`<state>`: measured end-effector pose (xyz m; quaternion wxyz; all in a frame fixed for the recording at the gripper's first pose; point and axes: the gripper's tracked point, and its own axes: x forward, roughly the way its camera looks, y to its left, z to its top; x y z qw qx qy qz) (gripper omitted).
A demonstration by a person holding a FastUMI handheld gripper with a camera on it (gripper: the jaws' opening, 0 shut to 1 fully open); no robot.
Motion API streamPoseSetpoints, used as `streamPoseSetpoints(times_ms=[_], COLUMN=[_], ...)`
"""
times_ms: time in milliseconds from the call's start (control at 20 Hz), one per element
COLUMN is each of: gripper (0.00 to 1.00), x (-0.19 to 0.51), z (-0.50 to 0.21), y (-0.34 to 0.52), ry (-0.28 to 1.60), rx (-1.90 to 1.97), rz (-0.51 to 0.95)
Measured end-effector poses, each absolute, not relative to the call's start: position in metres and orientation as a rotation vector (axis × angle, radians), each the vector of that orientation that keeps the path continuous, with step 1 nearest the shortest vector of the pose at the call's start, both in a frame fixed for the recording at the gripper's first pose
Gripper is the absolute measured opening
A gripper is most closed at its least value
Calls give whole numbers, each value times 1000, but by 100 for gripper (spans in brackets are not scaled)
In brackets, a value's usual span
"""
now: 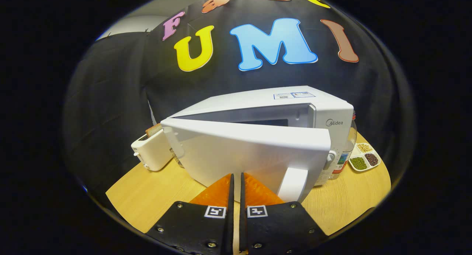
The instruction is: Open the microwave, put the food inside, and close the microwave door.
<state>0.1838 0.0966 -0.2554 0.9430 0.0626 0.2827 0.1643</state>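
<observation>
A white microwave (pixel 258 104) stands on the wooden table (pixel 155 196). Its door (pixel 247 152) hangs ajar, swung part way out on its left hinge, with a dark slit of the cavity showing above it. The door's white handle (pixel 293 184) is at the door's right end, just right of my fingers. My gripper (pixel 236 178) is shut with nothing between its fingers, its tips right up against the door's front face; whether they touch it I cannot tell. The food is hidden from me.
A white toaster (pixel 153 150) with a slice of bread in it stands left of the microwave. To the microwave's right are a clear bottle (pixel 346 152) and a white divided dish (pixel 364 157) of beans and seeds. Black cloth walls the back.
</observation>
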Motion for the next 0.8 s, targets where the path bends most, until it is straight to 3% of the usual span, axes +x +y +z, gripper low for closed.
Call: streamPoseSetpoints(times_ms=[350, 800], gripper=[7, 6], x=[239, 247], z=[-266, -266], y=[83, 79], ry=[572, 535], rx=[149, 25], rz=[222, 163])
